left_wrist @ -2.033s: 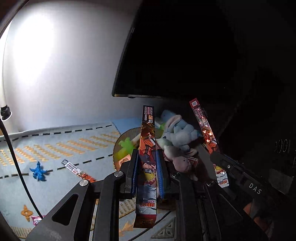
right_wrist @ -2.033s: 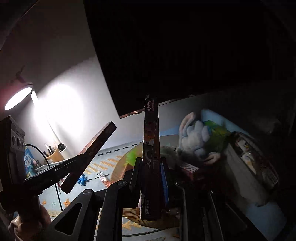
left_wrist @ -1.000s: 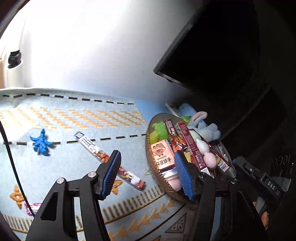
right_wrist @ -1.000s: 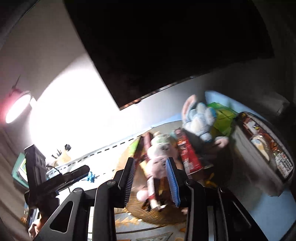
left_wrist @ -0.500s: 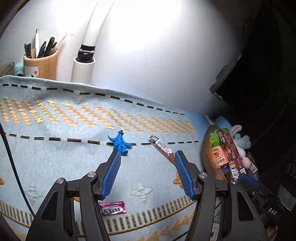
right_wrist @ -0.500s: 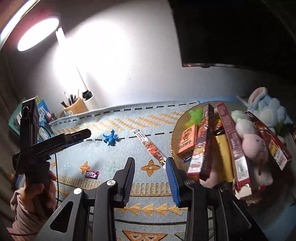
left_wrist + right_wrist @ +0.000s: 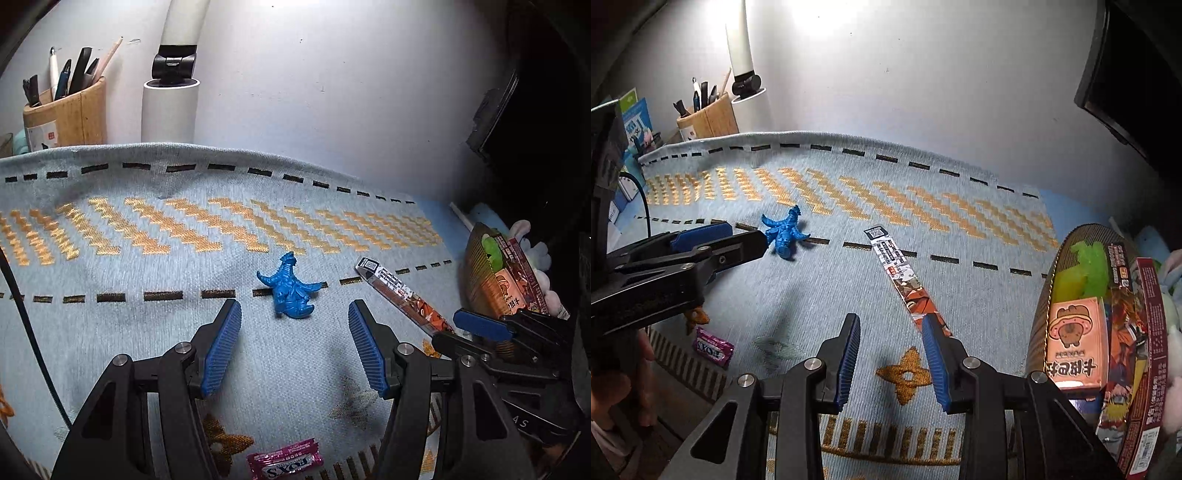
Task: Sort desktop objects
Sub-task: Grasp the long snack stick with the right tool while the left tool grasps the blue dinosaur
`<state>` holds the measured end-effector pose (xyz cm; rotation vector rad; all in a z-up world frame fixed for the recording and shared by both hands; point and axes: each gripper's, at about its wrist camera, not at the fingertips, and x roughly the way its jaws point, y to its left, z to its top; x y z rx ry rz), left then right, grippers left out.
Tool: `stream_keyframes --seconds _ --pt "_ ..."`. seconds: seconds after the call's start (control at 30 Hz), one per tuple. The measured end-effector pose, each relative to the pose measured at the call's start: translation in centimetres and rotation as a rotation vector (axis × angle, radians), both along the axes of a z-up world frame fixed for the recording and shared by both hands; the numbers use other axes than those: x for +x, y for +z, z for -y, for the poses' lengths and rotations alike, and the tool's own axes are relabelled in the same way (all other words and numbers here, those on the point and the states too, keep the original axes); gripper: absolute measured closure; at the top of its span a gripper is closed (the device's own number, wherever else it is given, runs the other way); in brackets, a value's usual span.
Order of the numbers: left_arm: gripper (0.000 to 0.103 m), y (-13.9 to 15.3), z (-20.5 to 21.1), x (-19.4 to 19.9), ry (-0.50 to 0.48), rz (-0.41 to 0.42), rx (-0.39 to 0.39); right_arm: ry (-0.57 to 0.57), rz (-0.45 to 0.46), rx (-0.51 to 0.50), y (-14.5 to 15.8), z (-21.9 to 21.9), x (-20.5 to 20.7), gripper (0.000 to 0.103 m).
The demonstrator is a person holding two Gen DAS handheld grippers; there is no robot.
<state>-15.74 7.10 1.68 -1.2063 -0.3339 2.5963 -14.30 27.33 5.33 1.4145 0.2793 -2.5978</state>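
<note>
A blue toy monster lies on the light blue patterned mat, just ahead of my open, empty left gripper. It also shows in the right wrist view. A long printed card pack lies on the mat just ahead of my open, empty right gripper; it also shows in the left wrist view. A pink candy wrapper lies near the mat's front edge. A round woven basket at the right holds card packs, a pink box and green toys.
A wooden pen holder and a white lamp base stand at the back by the wall. A dark monitor stands at the back right. Plush toys sit behind the basket. A black cable runs along the left.
Both grippers let go of their card packs into the basket, opened, and swung left and down over the mat. The left one now faces the blue toy, the right one the loose card pack.
</note>
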Motion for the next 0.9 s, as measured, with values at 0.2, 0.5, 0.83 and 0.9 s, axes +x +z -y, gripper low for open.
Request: stream_keyframes --seconds 0.2,0.5,0.83,0.9 --pt "0.045 -0.9 0.5 -0.2 -0.009 -0.007 0.008 -0.013 0.012 0.057 -1.8 0.4 -2.6 0.069" --pt "0.045 -1.2 0.2 -0.4 -0.022 -0.016 0.008 -0.035 0.046 0.084 -3.1 0.5 -4.7 0.067" --pt "0.045 -1.4 -2.1 -2.1 -0.049 -0.009 -0.159 -0.075 0.017 -0.093 -1.5 0.3 -1.3 0.086" --pt "0.045 -2.1 -2.7 -2.6 -0.059 0.005 -0.191 -0.083 0.013 -0.13 -1.4 0.2 -0.5 0.086"
